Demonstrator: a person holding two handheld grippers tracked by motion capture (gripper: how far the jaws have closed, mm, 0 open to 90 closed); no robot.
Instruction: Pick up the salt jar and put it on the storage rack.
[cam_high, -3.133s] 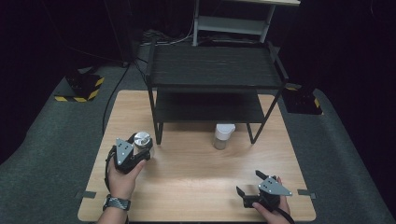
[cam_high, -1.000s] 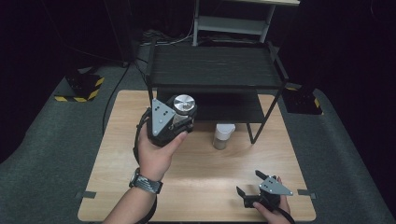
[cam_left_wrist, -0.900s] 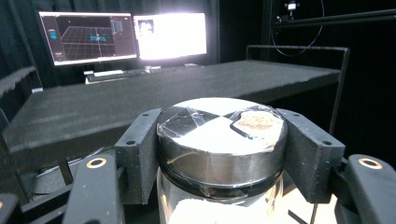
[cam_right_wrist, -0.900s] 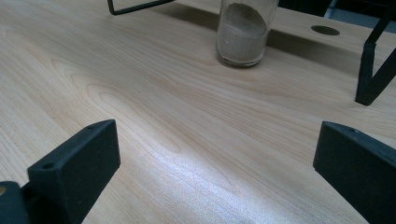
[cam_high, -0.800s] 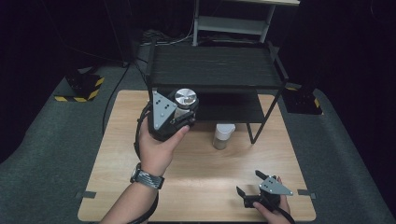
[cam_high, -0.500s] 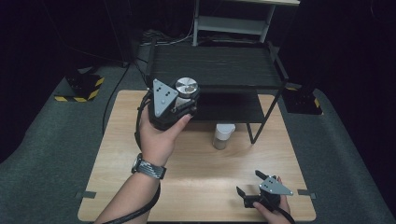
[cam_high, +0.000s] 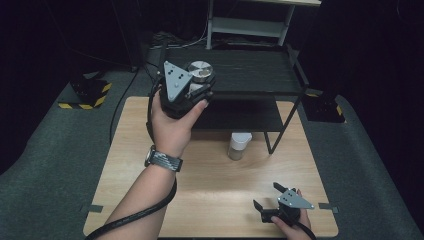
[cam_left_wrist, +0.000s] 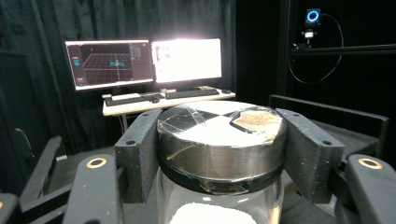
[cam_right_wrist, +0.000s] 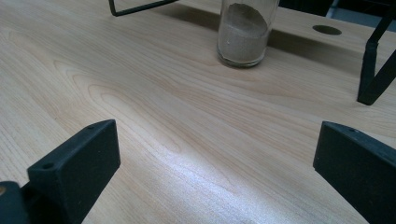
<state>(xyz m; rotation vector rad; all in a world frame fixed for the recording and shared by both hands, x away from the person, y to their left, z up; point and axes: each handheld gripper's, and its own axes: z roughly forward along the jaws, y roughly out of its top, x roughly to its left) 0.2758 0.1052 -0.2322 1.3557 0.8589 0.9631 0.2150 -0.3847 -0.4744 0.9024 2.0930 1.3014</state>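
My left gripper (cam_high: 197, 85) is raised at the front left corner of the black shelf rack's top shelf (cam_high: 250, 67), shut on a glass jar (cam_high: 201, 71) with a round silver lid. In the left gripper view the jar (cam_left_wrist: 222, 140) sits clamped between both black pads (cam_left_wrist: 138, 149), white powder showing inside. A second jar (cam_high: 239, 145), white-capped and holding tan powder, stands on the wooden table (cam_high: 215, 200) under the rack. My right gripper (cam_high: 267, 197) rests low at the table's front right, open with nothing between its jaws; its own view shows that jar (cam_right_wrist: 245, 30) ahead.
The rack's lower shelf (cam_high: 240, 112) sits just above the table, with black legs (cam_high: 292, 125) at the right. Grey carpet surrounds the table. A desk with two lit monitors (cam_left_wrist: 144, 63) stands far behind in the left gripper view.
My left gripper has lifted the silver-lidded jar off the table's left side and carried it up and forward to top-shelf height. The right gripper has stayed put.
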